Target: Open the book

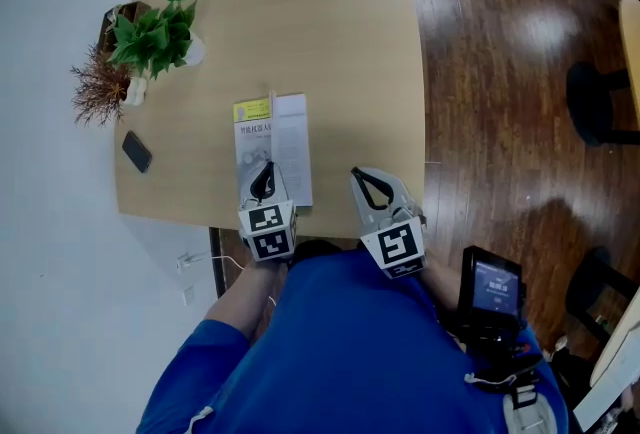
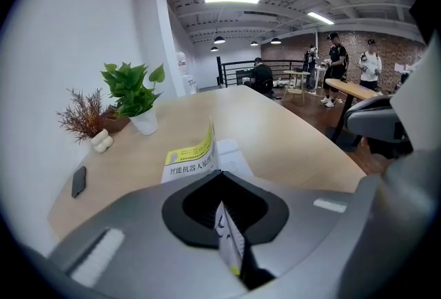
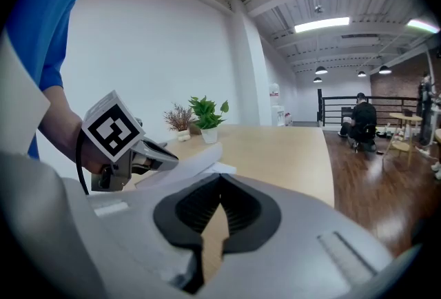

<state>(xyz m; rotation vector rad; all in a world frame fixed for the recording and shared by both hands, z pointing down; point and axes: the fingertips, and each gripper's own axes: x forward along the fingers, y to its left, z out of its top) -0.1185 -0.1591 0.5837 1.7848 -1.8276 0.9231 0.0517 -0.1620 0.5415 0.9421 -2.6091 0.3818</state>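
Book's near end is hidden behind the left claw [image 1: 262, 174] in the head view. Cover print is too small to read, and both hands are mostly cut off under the blue sleeve [image 1: 330, 342].

Book [image 1: 291, 147] lies on the near part of the surface [image 1: 330, 32], left of centre. Long axis runs near to far, yellow band at the far end. Cover [image 1: 252, 134] is raised off the white page, hinged on the left.

Left claw is clamped on the cover's near edge. Right claw [image 1: 357, 176], just right of the book, has its tips together and holds nothing.

Phone [image 1: 137, 151] and potted plant [image 1: 152, 34] sit far left.
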